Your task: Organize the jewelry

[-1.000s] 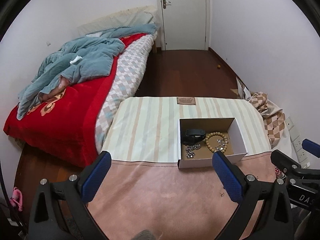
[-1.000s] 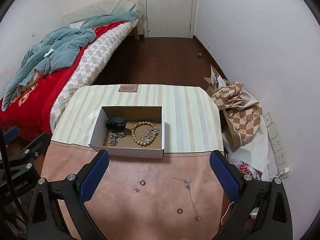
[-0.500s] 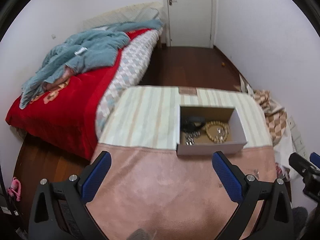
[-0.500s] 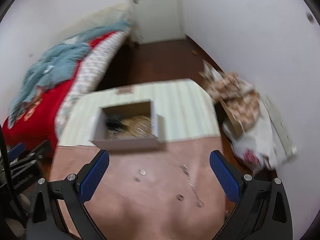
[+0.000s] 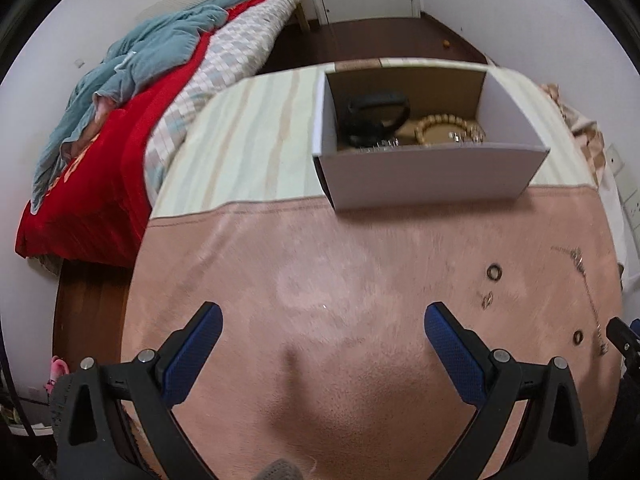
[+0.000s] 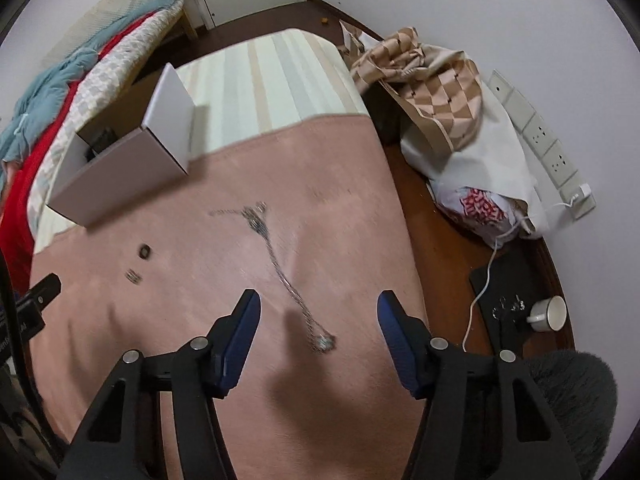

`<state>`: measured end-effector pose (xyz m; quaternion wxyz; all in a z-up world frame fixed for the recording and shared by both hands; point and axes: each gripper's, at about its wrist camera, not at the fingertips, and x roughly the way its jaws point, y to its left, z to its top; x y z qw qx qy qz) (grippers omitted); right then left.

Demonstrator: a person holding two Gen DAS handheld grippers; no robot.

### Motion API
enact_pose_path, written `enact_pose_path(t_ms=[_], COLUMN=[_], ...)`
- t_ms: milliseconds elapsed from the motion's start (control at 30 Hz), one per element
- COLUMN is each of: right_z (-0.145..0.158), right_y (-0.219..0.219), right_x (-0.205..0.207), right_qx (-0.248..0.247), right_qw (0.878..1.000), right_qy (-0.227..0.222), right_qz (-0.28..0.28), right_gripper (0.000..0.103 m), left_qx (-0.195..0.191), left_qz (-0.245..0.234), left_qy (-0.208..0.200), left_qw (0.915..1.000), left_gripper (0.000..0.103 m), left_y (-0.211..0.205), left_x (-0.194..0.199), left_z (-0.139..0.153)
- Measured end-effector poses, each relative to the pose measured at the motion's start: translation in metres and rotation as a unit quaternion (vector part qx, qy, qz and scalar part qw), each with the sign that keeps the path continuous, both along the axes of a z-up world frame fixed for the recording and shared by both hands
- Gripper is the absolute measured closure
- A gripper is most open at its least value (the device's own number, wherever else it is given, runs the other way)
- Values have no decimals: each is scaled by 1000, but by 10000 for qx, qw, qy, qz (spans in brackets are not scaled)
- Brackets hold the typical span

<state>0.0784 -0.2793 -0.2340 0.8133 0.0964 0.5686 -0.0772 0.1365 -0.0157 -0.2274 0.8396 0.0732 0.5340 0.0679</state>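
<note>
Both claws have dropped toward the worktop (image 5: 360, 300) since the earlier frames, so its pink cloth now fills most of each view.

Item 1. Right claw (image 6: 318, 320): released, with its blue pads apart. Its jaws have just been closing; the pendant end of the silver necklace (image 6: 280, 264) lies on the cloth between them, and no pad touches it.

Item 2. Left claw (image 5: 320, 320): released, spread wide over bare pink cloth, nothing between the pads.

Item 3. Silver necklace: stretched along the cloth, running from the right claw toward the white box (image 6: 120, 172). In the left wrist view the same chain (image 5: 588, 292) lies at the far right.

Item 4. Small pieces, loose on the cloth: a dark ring (image 5: 494, 272), a small clasp-like piece (image 5: 487, 300) just beside it, and a second ring (image 5: 578, 337) close to the chain.

Item 5. White box (image 5: 432, 176): open-topped, standing where the pink cloth meets the striped cloth. It contains a wooden bead bracelet (image 5: 444, 128), a black band (image 5: 376, 116) and some silver pieces, partly hidden by the front wall.

Item 6. Surroundings: bed with red cover (image 5: 100, 152) left of the worktop.
</note>
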Motion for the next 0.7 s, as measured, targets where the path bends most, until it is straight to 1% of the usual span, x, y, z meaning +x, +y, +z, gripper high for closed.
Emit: enact_pose_path(t_ms=[100, 167, 233, 267, 300, 333, 367, 433, 467, 700], right_z=[-9, -14, -19, -20, -20, -20, -20, -20, -19, -18], right_y=[4, 6, 11, 14, 17, 18, 20, 22, 21, 13], right_x=[-7, -9, -11, -13, -14, -15, -16, -17, -17, -15], right_qx=[-149, -195, -308, -374, -457, -459, -506, -547, -486, -279], right_qw=[9998, 9996, 9991, 9988, 9984, 9984, 9981, 9979, 9983, 9993], right_qy=[93, 158, 177, 137, 99, 55, 12, -39, -67, -135], right_qz=[85, 156, 215, 279, 310, 330, 338, 354, 328, 186], right_gripper=[41, 54, 60, 66, 68, 78, 92, 93, 93, 93], left_qx=[27, 23, 12, 18, 17, 5, -17, -85, -143, -821], left_qz=[-71, -102, -140, -161, -188, -206, -222, -262, -281, -443], left_qy=[100, 176, 245, 270, 293, 311, 333, 375, 388, 574], left_qw=[9999, 9998, 9996, 9995, 9994, 9993, 9992, 9989, 9988, 9940], left_gripper=[0, 0, 0, 0, 0, 0, 0, 0, 0, 0], left_y=[-3, -5, -7, -8, -10, -11, -12, -15, -17, -39], left_x=[1, 0, 1, 0, 0, 0, 1, 2, 2, 11], left_z=[-8, -14, -19, -20, -22, -24, -25, -27, -27, -35])
